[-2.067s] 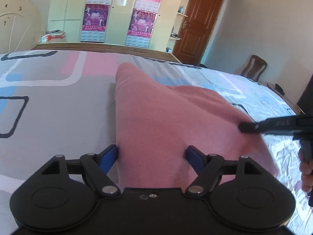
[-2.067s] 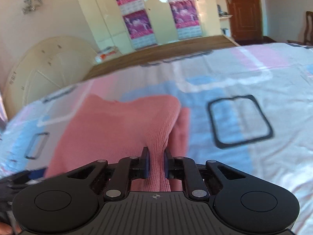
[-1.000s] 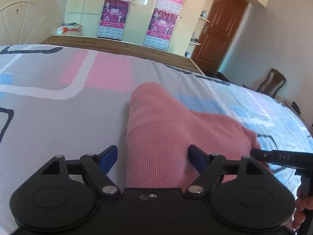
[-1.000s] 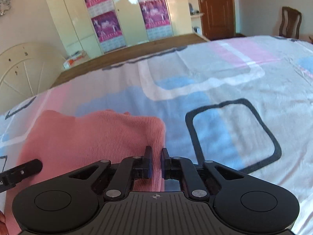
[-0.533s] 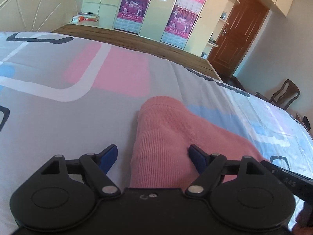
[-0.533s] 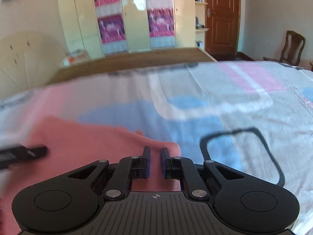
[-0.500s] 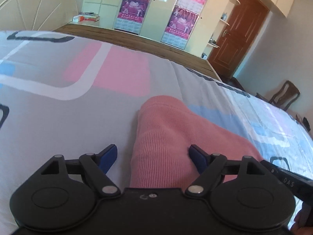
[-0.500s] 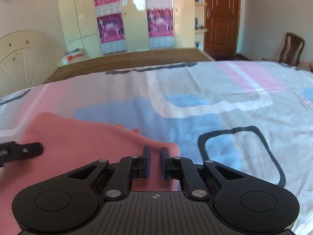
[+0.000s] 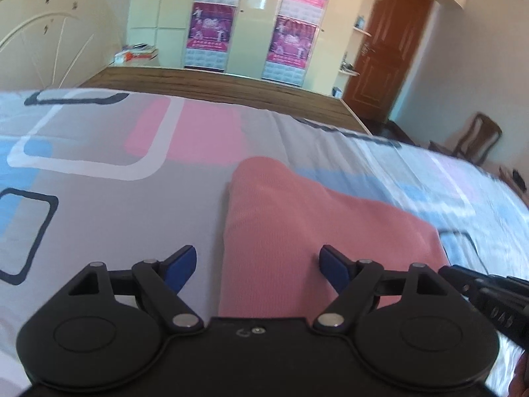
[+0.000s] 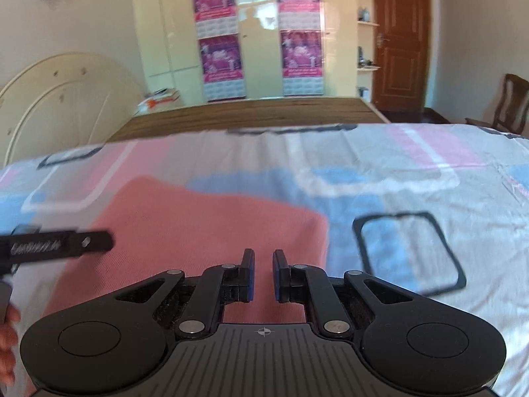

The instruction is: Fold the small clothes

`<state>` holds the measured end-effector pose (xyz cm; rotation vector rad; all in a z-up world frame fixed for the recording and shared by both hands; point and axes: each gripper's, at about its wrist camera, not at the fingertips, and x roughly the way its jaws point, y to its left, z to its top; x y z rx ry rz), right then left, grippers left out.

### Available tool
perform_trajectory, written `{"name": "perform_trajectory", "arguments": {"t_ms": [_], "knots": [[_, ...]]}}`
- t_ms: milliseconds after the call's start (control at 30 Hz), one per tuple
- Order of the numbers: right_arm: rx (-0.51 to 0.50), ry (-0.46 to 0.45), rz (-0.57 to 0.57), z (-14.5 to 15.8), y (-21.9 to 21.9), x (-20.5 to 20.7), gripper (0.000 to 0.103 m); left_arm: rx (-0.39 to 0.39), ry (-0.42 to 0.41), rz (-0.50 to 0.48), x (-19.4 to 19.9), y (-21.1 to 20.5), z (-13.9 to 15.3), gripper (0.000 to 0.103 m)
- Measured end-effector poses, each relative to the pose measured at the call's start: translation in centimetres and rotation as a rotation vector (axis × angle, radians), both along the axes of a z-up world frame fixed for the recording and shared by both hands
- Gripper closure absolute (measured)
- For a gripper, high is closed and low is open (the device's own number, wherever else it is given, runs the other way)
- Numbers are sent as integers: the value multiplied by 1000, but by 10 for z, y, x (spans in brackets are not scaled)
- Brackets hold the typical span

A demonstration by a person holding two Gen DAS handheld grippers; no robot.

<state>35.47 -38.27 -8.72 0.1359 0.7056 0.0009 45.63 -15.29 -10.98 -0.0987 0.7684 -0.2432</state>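
A pink knit garment [image 9: 297, 231] lies folded flat on the patterned bedsheet [image 9: 99, 198]; it also shows in the right wrist view [image 10: 205, 225]. My left gripper [image 9: 258, 264] is open wide and empty, its blue pads either side of the garment's near left edge. My right gripper [image 10: 263, 274] hovers over the garment's near right part, its jaws a small gap apart with nothing between them. The right gripper's tip shows at the right edge of the left wrist view [image 9: 489, 297], and the left gripper's finger shows at the left of the right wrist view [image 10: 59, 243].
The bed's wooden footboard [image 10: 251, 115] runs across the far side, with a cream headboard-like panel [image 10: 59, 99] to the left. Wardrobes with purple posters [image 10: 258, 33], a brown door [image 10: 400, 39] and a chair [image 10: 509, 106] stand beyond.
My right gripper let go of the garment's edge, which now lies flat, and its jaws opened slightly. Both grippers have drawn back a little from the cloth.
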Motion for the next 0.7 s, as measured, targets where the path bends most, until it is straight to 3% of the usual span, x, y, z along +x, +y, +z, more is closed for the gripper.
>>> {"name": "perform_trajectory", "arguments": {"t_ms": [100, 233, 333, 500, 700], "knots": [[-78, 29, 34, -10, 11, -14, 93, 32, 8, -39, -16, -6, 0, 22], [-88, 62, 23, -31, -2, -19, 95, 46, 13, -41, -25, -9, -12, 20], [-126, 74, 26, -23, 4, -18, 94, 56, 20, -30, -26, -9, -5, 23], [-94, 46, 59, -8, 4, -45, 94, 97, 0, -74, -42, -11, 6, 23], [-149, 57, 108, -11, 10, -77, 94, 111, 12, -95, -66, -6, 2, 23]]}}
